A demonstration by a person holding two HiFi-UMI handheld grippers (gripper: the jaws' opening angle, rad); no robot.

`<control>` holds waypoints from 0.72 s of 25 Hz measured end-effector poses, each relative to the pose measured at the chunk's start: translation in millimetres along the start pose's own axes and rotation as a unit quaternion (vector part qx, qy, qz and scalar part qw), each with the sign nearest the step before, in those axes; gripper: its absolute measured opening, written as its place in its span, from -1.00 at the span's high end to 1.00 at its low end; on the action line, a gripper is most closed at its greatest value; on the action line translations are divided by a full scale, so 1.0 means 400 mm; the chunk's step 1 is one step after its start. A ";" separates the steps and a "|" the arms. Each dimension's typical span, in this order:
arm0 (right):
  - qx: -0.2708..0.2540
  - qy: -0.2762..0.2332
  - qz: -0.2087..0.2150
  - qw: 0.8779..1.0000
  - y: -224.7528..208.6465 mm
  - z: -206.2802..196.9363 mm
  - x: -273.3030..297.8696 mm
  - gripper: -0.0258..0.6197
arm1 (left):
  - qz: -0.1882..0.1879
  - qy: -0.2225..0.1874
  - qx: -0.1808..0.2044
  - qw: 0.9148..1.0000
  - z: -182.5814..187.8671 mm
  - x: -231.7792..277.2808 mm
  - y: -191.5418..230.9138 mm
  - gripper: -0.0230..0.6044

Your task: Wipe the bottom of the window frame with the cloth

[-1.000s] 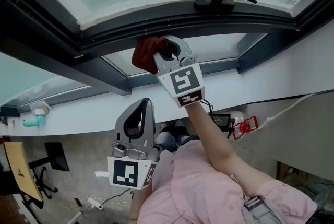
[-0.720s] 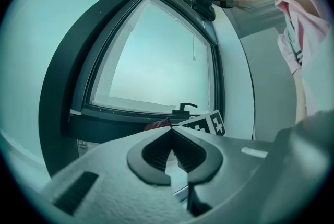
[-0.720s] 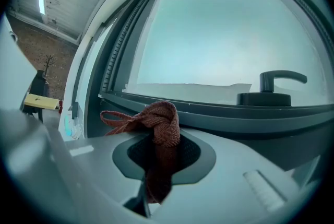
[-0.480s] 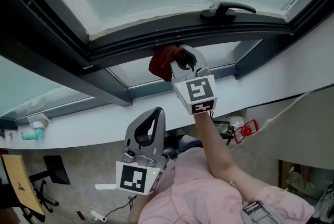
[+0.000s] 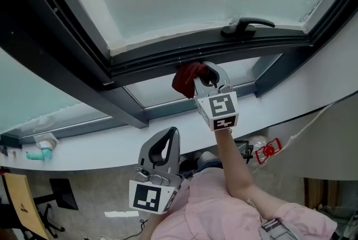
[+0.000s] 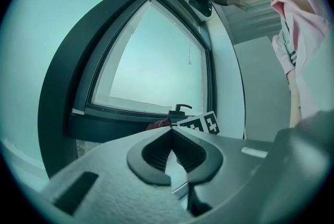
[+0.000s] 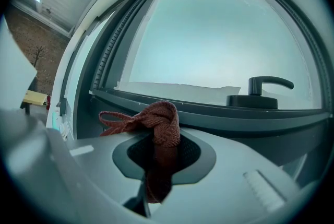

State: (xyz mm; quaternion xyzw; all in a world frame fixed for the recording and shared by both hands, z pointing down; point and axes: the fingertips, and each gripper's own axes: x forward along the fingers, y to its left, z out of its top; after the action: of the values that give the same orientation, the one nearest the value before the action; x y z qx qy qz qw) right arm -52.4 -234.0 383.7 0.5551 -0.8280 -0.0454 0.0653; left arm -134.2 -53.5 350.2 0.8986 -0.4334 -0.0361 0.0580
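The cloth (image 5: 187, 78) is a soft, coarse-knit red rag, bunched into a limp knot. It should be light and squash easily against metal, and is best held by its middle so that a loose wad projects past the tips. The right gripper (image 5: 206, 75) holds it just so, its jaws pinched on the cloth's waist (the right gripper view shows the weave folded between the dark ribbed pads). In the upper centre of the head view the wad sits against the window frame (image 5: 263, 43), a smooth, dark grey, grooved rail below the black lever handle (image 5: 246, 26); contact looks likely but I cannot be sure. The left gripper (image 5: 166, 141) hangs low at centre, jaws closed on nothing.
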 end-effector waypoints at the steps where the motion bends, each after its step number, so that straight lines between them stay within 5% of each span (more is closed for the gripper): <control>1: -0.003 0.001 0.000 1.000 -0.001 0.001 0.001 0.72 | 0.000 -0.001 0.002 1.000 0.002 0.001 0.002 0.93; 12: -0.015 0.005 -0.012 1.000 -0.012 0.001 -0.001 0.72 | -0.005 0.012 0.019 1.000 -0.006 0.001 0.017 0.93; 18: 0.028 0.010 -0.080 0.996 -0.133 -0.030 -0.041 0.72 | -0.007 0.012 0.012 1.000 -0.009 0.002 0.020 0.93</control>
State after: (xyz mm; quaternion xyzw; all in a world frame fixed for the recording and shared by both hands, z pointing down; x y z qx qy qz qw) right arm 4.4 -239.0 386.6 0.6214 -0.7812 -0.0219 0.0546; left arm -139.4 -58.7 354.7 0.9025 -0.4271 -0.0207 0.0521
